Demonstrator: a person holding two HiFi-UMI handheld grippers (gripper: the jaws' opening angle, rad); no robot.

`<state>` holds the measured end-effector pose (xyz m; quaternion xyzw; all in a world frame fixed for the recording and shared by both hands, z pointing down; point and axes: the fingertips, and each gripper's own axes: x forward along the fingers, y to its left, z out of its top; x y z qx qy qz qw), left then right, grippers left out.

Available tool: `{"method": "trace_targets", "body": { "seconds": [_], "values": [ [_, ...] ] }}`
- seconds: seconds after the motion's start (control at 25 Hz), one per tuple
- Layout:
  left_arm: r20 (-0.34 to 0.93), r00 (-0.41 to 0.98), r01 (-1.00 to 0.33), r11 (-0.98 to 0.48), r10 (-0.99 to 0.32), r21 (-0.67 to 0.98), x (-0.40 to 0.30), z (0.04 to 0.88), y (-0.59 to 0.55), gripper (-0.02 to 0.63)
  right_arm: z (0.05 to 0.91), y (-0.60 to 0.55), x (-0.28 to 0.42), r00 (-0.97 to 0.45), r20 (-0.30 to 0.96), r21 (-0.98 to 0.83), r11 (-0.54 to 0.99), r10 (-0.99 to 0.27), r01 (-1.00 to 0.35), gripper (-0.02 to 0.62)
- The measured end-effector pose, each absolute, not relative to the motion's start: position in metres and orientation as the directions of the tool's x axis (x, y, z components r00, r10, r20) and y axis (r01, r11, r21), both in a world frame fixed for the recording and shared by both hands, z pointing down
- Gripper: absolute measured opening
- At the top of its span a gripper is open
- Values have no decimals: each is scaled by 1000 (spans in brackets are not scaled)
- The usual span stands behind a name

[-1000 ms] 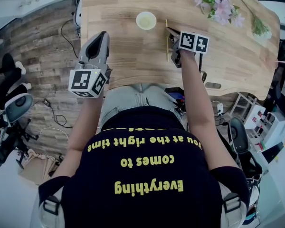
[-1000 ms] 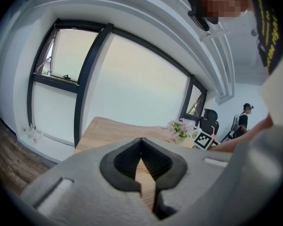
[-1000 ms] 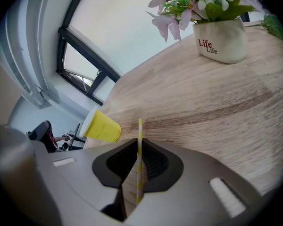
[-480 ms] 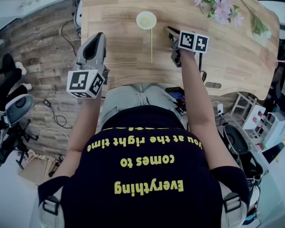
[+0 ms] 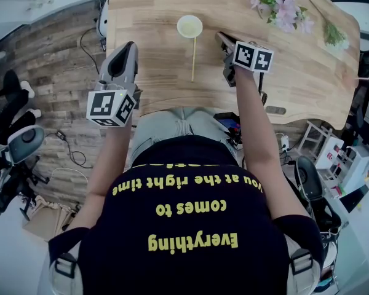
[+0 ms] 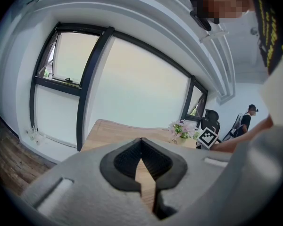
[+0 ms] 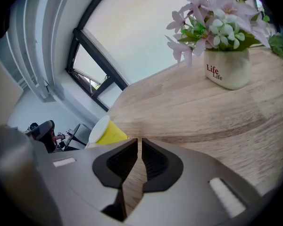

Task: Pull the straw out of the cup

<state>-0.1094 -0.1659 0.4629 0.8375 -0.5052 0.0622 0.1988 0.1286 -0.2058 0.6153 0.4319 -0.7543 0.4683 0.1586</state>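
Wooden table (image 5: 152, 17), straw (image 5: 194, 58) flat, seemingly touching cup (image 5: 189, 26).

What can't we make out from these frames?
- Cup contents: too small in the head view. The right gripper view shows only its side, with the base behind the right gripper.
- Straw: whether its far end touches the cup is too fine for the head view. It is absent from both gripper views.

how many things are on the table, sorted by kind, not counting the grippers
cup: 1
straw: 1
pot of flowers: 1
loose green sprig: 1
total: 4
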Motion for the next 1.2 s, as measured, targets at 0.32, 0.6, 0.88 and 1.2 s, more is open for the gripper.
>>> {"method": "trace_targets", "body": {
  "seconds": [0.32, 0.6, 0.88, 1.2],
  "values": [
    [291, 482, -870, -415, -826, 266, -111, 456, -161, 2, 578, -217, 130, -575, 535, -558, 252, -619, -791, 8],
    [273, 474, -873, -405, -837, 273, -113, 450, -160, 2, 525, -230, 122, -616, 316, -609, 344, -721, -715, 8],
    [256, 464, -878, -402, -848, 262, -114, 440, -160, 2, 471, -235, 126, -606, 101, -561, 458, -789, -690, 6],
    [234, 445, -887, -391, -864, 246, -116, 427, -158, 2, 419, -226, 144, -595, -36, -448, 545, -803, -708, 6]
  ]
}}
